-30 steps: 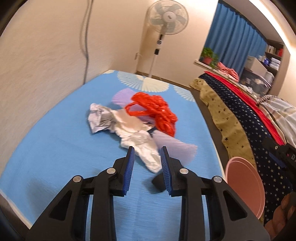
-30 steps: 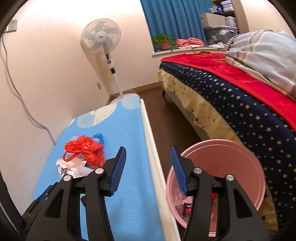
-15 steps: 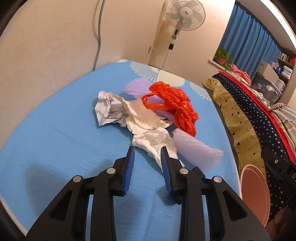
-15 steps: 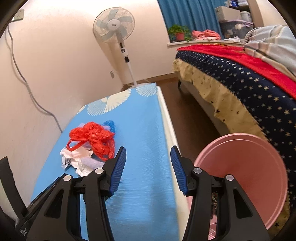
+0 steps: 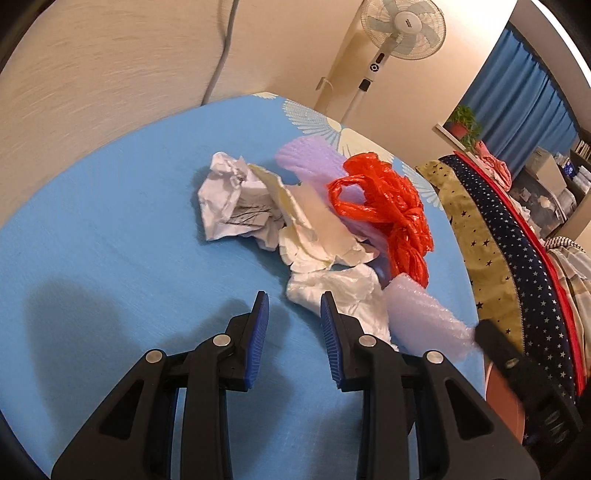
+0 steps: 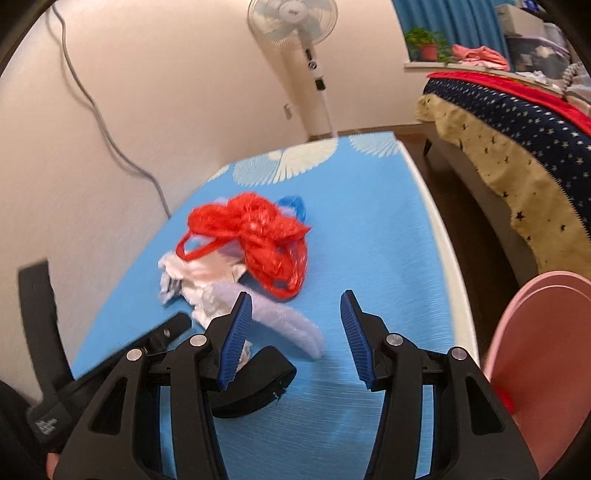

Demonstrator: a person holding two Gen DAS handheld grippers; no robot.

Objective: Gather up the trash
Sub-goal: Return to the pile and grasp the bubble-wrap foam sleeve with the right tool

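A heap of trash lies on the blue mat (image 5: 110, 229): a crumpled white paper (image 5: 229, 199), torn white tissue (image 5: 343, 295), a red plastic bag (image 5: 388, 206) and a pale lilac foam sheet (image 5: 421, 314). My left gripper (image 5: 293, 306) hovers just short of the tissue, jaws open and empty. In the right wrist view the red plastic bag (image 6: 266, 236) and the lilac foam sheet (image 6: 288, 325) lie ahead of my right gripper (image 6: 295, 306), which is open and empty, the foam near its left finger. The left gripper's finger (image 6: 166, 332) shows at lower left.
A pink bucket (image 6: 546, 354) stands on the floor right of the mat (image 6: 369, 236), beside a bed with a star-patterned cover (image 6: 517, 136). A standing fan (image 6: 295, 26) and a wall with a hanging cable (image 6: 92, 107) lie beyond the mat's far end.
Both grippers came down and closer to the trash heap. The right gripper swung left, from over the bucket toward the mat. Neither jaw gap changed.
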